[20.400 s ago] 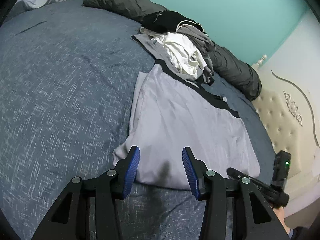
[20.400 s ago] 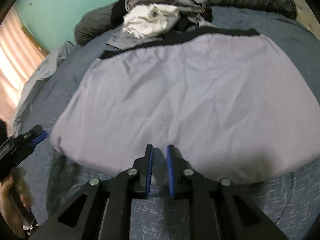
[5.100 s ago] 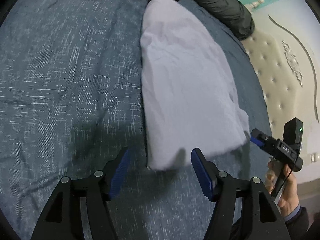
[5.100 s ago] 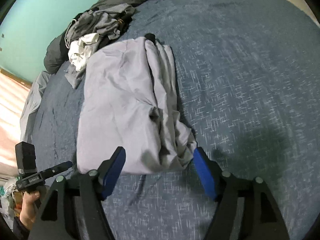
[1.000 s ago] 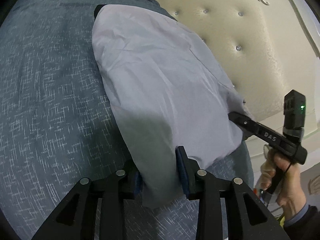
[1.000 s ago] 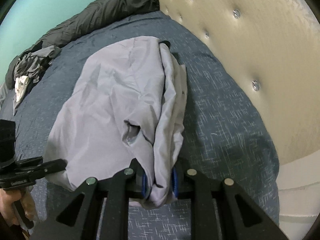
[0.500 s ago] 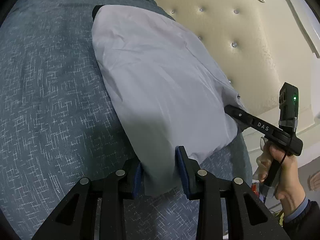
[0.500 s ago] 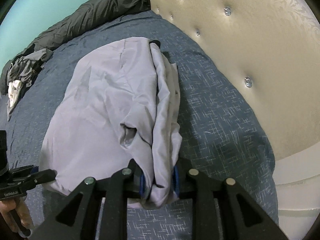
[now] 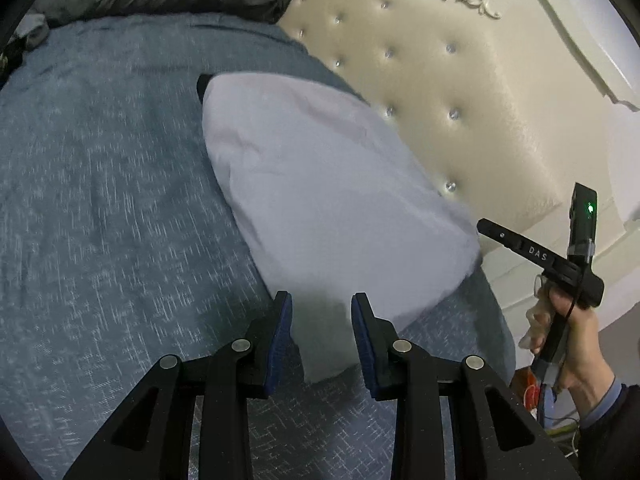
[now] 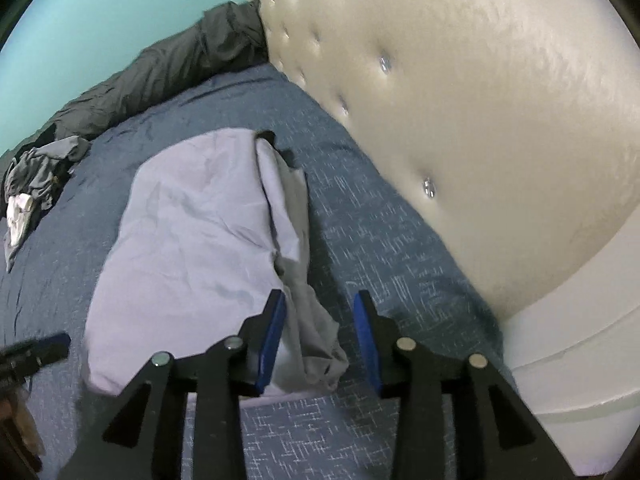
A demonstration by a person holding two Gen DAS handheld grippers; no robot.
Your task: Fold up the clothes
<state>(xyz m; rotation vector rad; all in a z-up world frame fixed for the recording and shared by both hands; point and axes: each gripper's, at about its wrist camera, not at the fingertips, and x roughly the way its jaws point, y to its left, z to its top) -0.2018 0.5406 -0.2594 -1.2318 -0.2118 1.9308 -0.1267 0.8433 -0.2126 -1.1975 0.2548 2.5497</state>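
Both my left gripper (image 9: 322,320) and right gripper (image 10: 320,320) have let go: a moment ago they pinched the folded pale lilac cotton garment (image 9: 332,200), now their jaws stand apart, empty. It lies on the blue flecked bedspread (image 9: 100,200) beside the cream tufted headboard (image 9: 460,80), so this piece looks put aside.

One folded lilac garment (image 9: 328,200) lies on one bed (image 9: 100,200). One heap of unfolded clothes (image 10: 36,176) sits at the far side, with one dark rolled quilt (image 10: 160,72) behind it. One padded headboard (image 9: 460,92) stands beside the bed. Two tongs show: the left tongs (image 9: 322,336) and the right tongs (image 10: 320,336), each with two blue pads. One hand (image 9: 568,340) is visible.
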